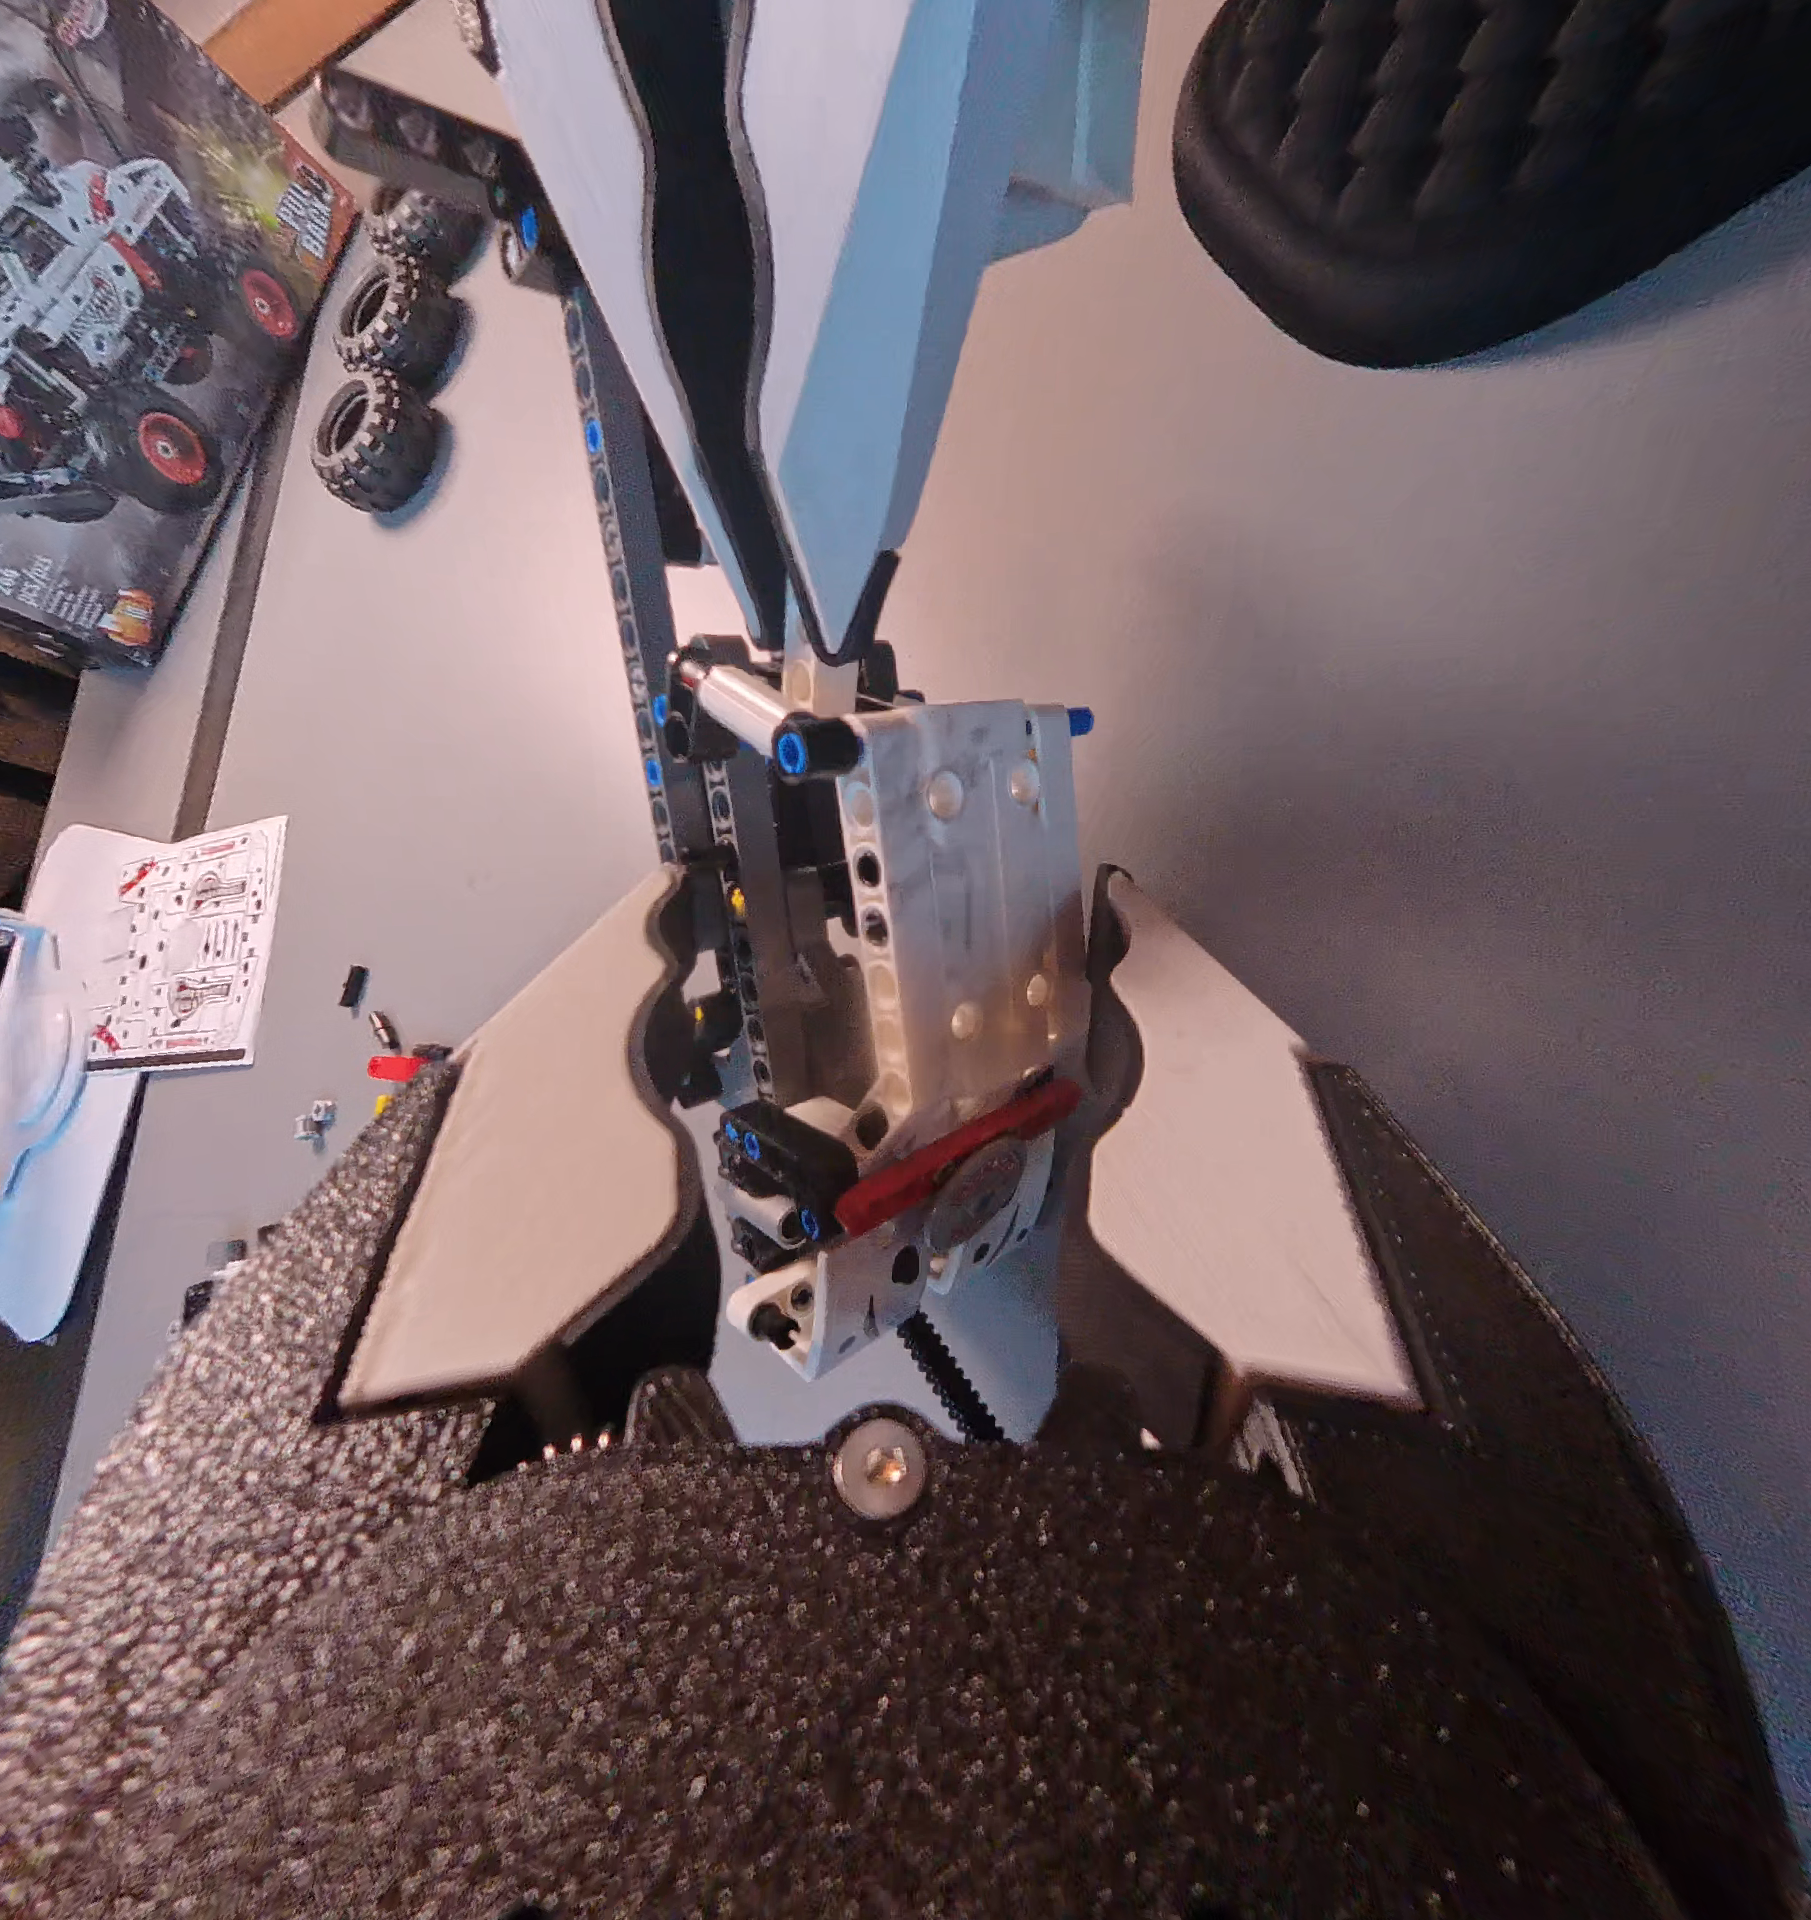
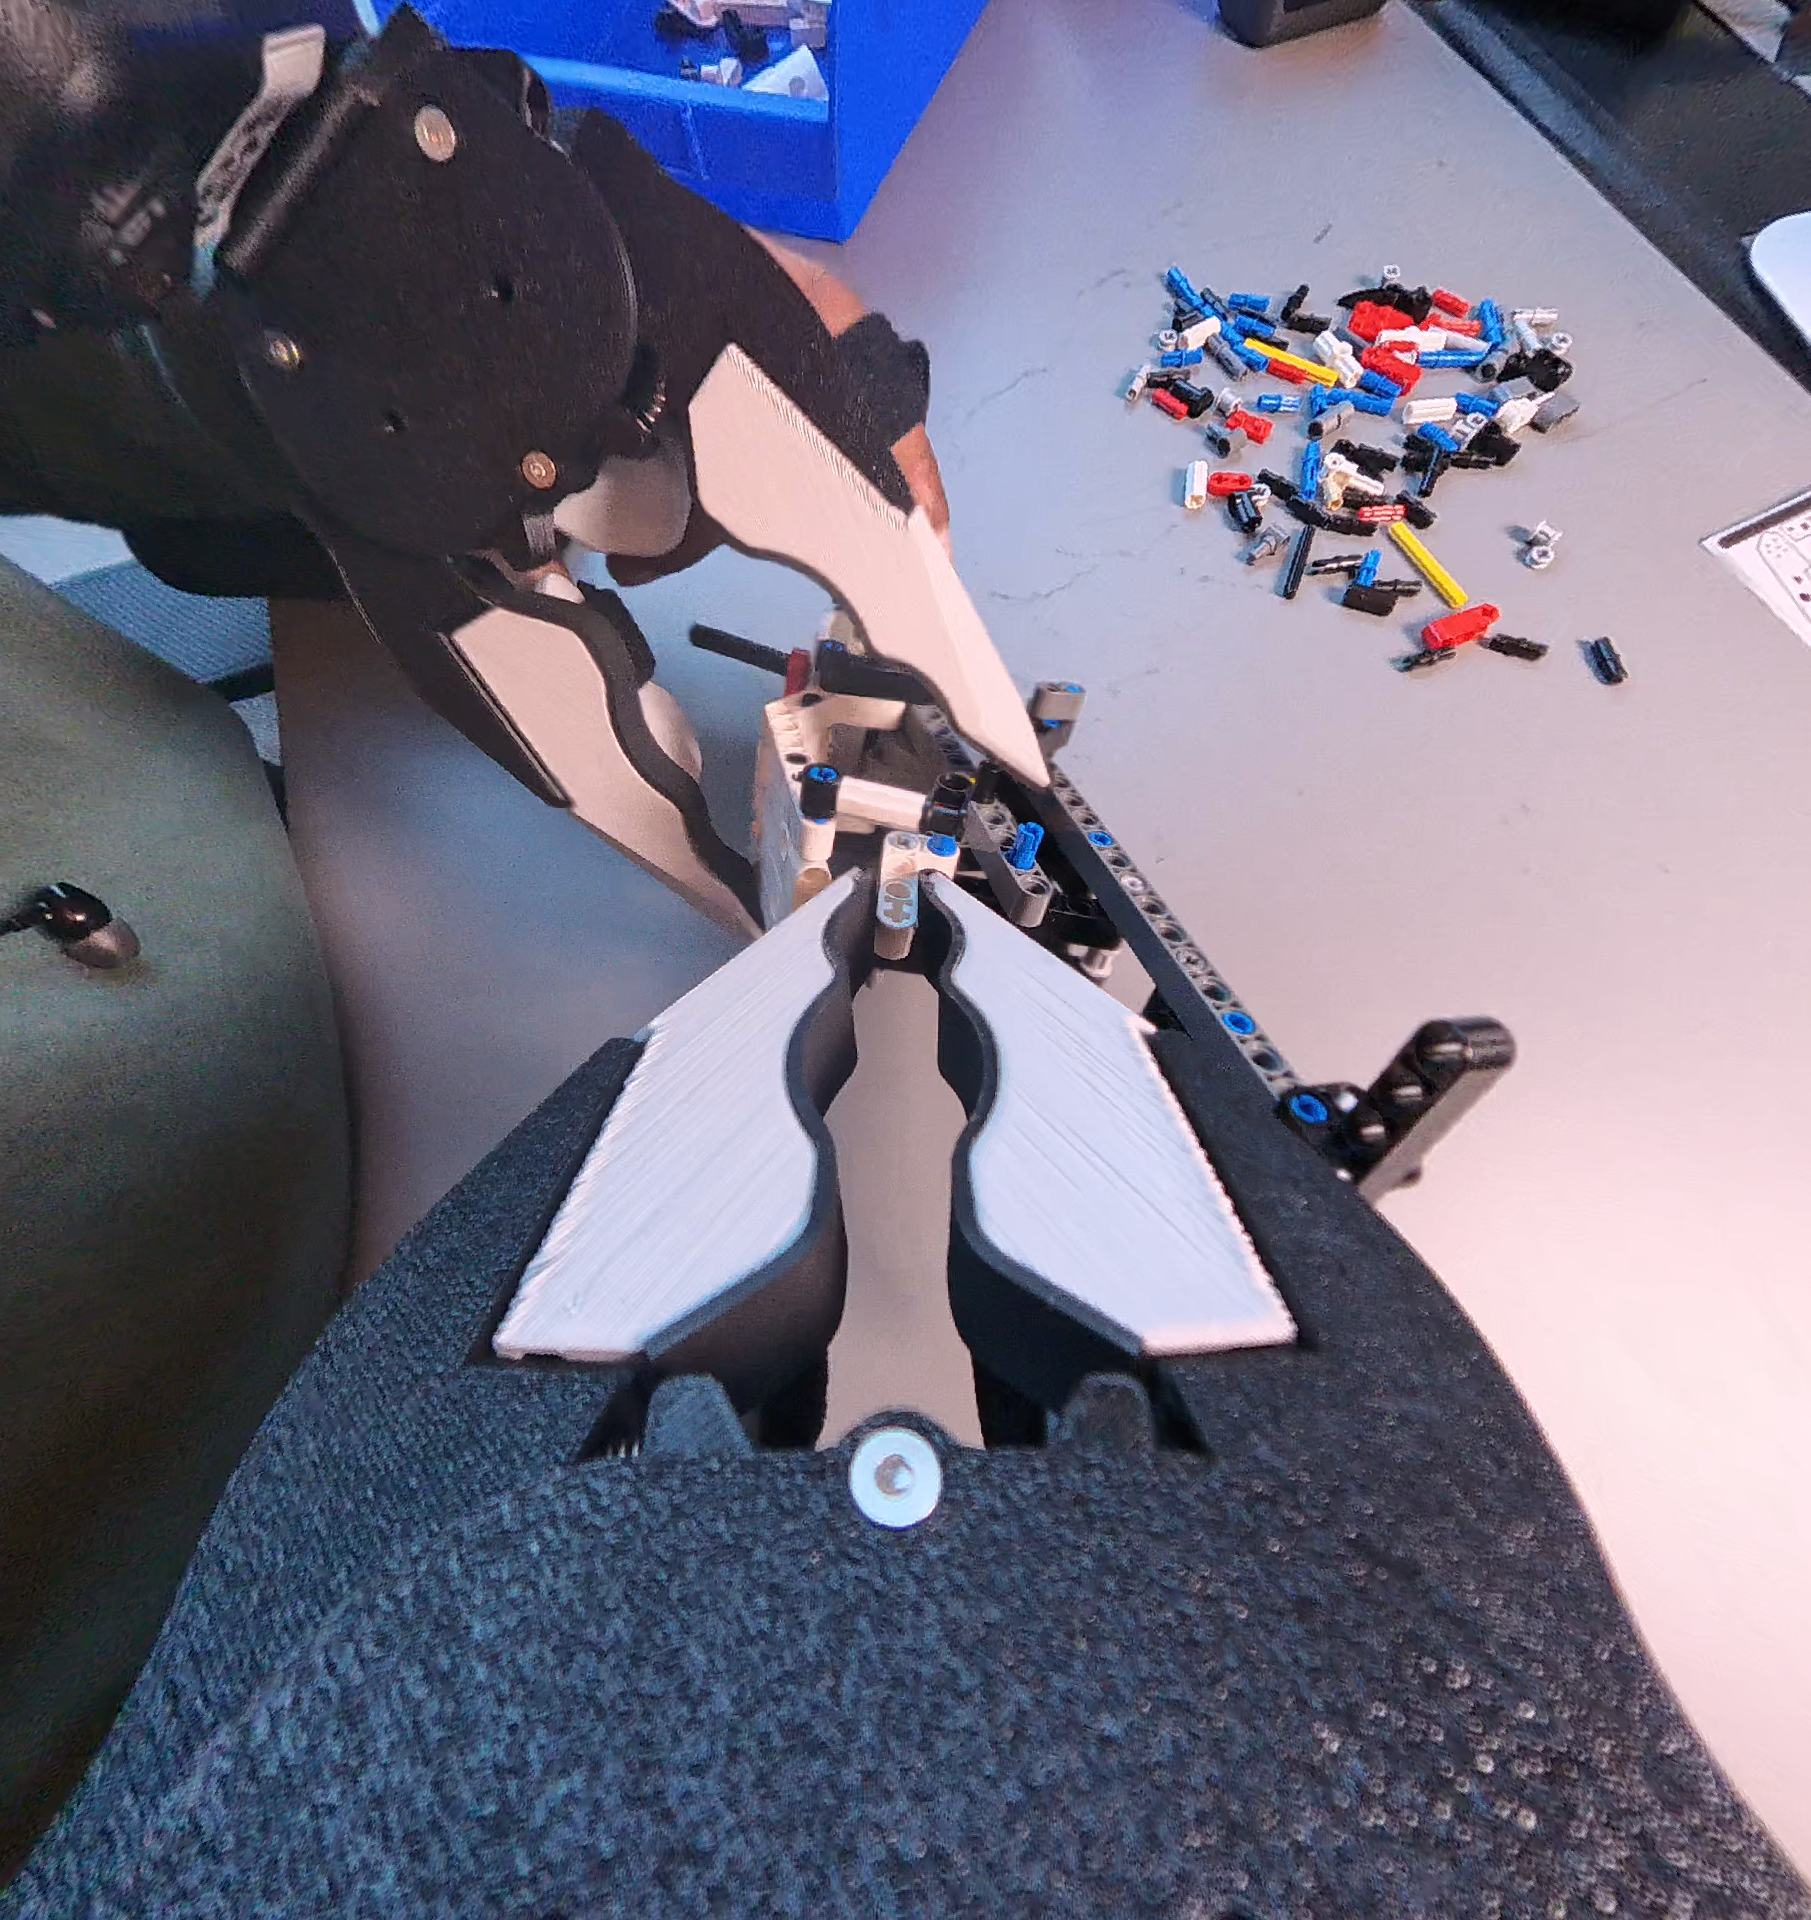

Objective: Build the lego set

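Note:
The partly built Lego model (image 1: 942, 914), a white panel on a black frame with a red piece near its base, sits between my left gripper's fingers. My left gripper (image 1: 885, 904) is shut on it and holds it over the grey table (image 1: 1400, 727). A long black beam (image 1: 610, 468) sticks out from the model. My right gripper (image 2: 896, 883) is shut on a small white connector (image 2: 899, 902) at the model's end (image 2: 880, 769). In the left wrist view it comes in from the top (image 1: 823, 634). The left gripper also shows in the right wrist view (image 2: 885, 847).
The set's box (image 1: 101, 312), three black tyres (image 1: 381, 343), a sticker sheet (image 1: 194, 945) and stray small parts (image 1: 392, 1049) lie to the left. A pile of loose pieces (image 2: 1368, 436) and a blue bin (image 2: 776, 104) lie beyond the model. A black ribbed object (image 1: 1503, 156) is at top right. The left gripper's tips are roughly 5 cm from the right gripper's.

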{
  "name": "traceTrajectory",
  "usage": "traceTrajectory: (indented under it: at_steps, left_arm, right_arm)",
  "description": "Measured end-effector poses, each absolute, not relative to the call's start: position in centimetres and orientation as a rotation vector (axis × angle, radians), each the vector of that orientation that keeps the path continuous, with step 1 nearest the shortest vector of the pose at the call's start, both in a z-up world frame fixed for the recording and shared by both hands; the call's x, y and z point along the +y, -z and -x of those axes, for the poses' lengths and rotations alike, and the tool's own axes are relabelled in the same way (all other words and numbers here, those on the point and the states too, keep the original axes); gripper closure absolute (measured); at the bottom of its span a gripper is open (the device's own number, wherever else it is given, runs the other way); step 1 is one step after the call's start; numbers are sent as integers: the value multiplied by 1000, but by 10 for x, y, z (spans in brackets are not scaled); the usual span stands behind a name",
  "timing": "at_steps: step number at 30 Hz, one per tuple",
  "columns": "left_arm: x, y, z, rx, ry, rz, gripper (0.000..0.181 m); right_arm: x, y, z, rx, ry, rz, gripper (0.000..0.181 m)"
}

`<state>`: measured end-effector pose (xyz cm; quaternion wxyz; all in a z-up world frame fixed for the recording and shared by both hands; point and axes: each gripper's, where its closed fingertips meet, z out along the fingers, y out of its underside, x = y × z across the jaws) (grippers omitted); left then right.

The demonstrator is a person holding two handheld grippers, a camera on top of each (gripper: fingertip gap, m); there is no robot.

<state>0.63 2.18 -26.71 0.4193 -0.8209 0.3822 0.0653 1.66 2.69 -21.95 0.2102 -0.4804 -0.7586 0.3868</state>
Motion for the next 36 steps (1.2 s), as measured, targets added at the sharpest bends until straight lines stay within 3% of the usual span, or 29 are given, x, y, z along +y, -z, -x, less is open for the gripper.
traceTrajectory:
  at_steps: [3, 8, 14, 20, 36]
  left_arm:
    - [20, 266, -3, 967, -148, 2021, 116]
    - [16, 265, 1, 973, -92, 1963, 117]
    - [12, 261, 5, 980, 29, 1951, 118]
    - [12, 256, 4, 997, 203, 1970, 118]
    - [7, 245, 2, 1016, 651, 1929, 117]
  right_arm:
    - [26, 218, -13, -2097, -1059, 1303, 173]
    - [22, 218, -9, -2082, -1032, 1152, 171]
    - [21, 216, -13, -2100, -733, 657, 129]
    - [26, 229, 5, -2056, -447, 472, 106]
    - [23, 231, 18, -2207, -595, 651, 121]
